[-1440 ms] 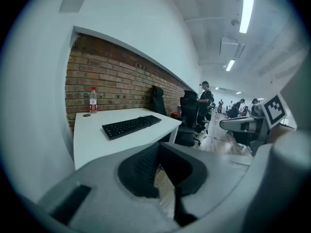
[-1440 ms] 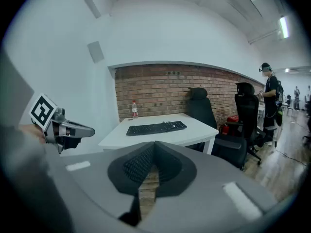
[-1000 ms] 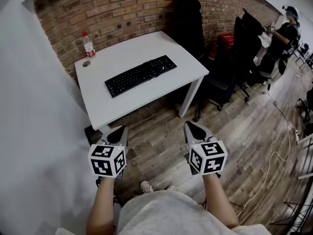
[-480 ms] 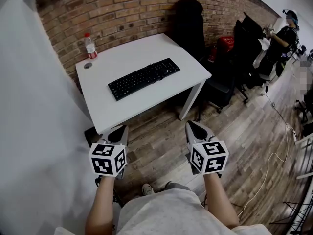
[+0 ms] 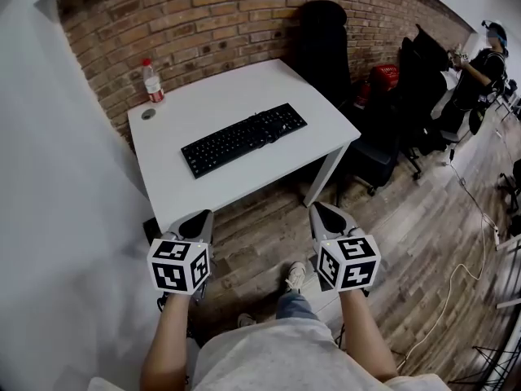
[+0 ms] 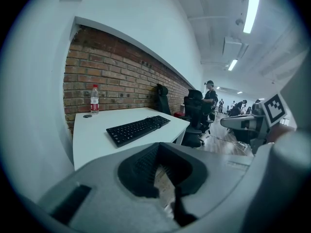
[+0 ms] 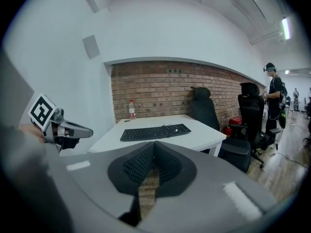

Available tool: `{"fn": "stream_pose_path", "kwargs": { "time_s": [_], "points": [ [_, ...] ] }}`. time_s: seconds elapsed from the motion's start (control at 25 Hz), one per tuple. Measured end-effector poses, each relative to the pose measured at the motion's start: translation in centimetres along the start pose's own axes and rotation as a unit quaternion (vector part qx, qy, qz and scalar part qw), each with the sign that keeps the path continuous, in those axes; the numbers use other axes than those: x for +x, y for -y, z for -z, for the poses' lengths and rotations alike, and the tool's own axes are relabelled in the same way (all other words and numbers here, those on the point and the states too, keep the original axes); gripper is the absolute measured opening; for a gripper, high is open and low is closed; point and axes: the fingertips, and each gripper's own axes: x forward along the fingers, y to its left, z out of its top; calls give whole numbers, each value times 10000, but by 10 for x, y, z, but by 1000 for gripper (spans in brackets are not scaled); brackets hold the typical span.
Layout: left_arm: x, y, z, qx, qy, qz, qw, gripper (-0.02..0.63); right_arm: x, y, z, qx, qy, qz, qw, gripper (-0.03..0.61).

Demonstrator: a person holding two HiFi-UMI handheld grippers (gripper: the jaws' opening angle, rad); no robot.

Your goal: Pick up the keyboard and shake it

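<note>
Keyboard (image 5: 244,139) is lying flat on the white desk (image 5: 236,88). It is black and slanting across the middle of the top, with nothing touching it.

Both tongs are hanging well short of it, over the floor in front of the desk's near edge. They are pointing toward the desk and a little downward.
- Left tongs (image 5: 199,216): jaws are sitting fully together, gripping nothing.
- Right tongs (image 5: 317,210): the same, jaws pressing shut and empty.
- The two are riding side by side and apart, each carrying a marker cube, with a bare forearm behind each.

On the desk, well apart from the keyboard:
- A clear bottle (image 5: 152,81) with a red cap and red label is standing upright at the far left corner, by the brick wall (image 5: 203,10).
- A small dark round thing (image 5: 147,113) is lying just in front of the bottle, too small to identify.

Off the desk's right side:
- A black office chair (image 5: 326,43) is standing at the far right corner.
- More black chairs (image 5: 423,76) are standing beyond it, with something red (image 5: 384,77) showing between them.
- A person (image 5: 482,59) is standing beside those chairs at the far right.

The room:
- The brick wall is running behind the desk, and a plain white wall (image 5: 57,218) is closing in the left side.
- The wood-plank floor (image 5: 407,210) is stretching off to the right, with a pale cable (image 5: 464,259) snaking across it.
- The wearer's shoe (image 5: 295,275) is showing on the planks between the two tongs.
- Strip lights (image 6: 251,8) are glowing on the ceiling.
</note>
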Motion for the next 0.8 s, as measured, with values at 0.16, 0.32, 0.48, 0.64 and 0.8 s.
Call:
{"fn": "stream_pose_path", "kwargs": {
  "time_s": [0.16,0.32,0.48,0.64,0.8],
  "points": [
    [25,-1,-13,-17,-14,-124,9999,-6,23,22,-9,21,5,-119,9999,11],
    [51,-1,-26,-40,-2,-263,9996,-6,48,46,-18,18,4,-266,9996,11],
    [75,-3,-36,-127,-33,-406,9991,-6,73,67,-26,-6,-57,-420,9991,11],
    [100,-6,-46,-220,-38,-529,9984,-6,97,87,-33,-46,-124,-535,9985,12],
    [122,-9,-52,-317,-52,-681,9972,-6,120,108,-38,-70,-173,-654,9977,12]
  ]
}}
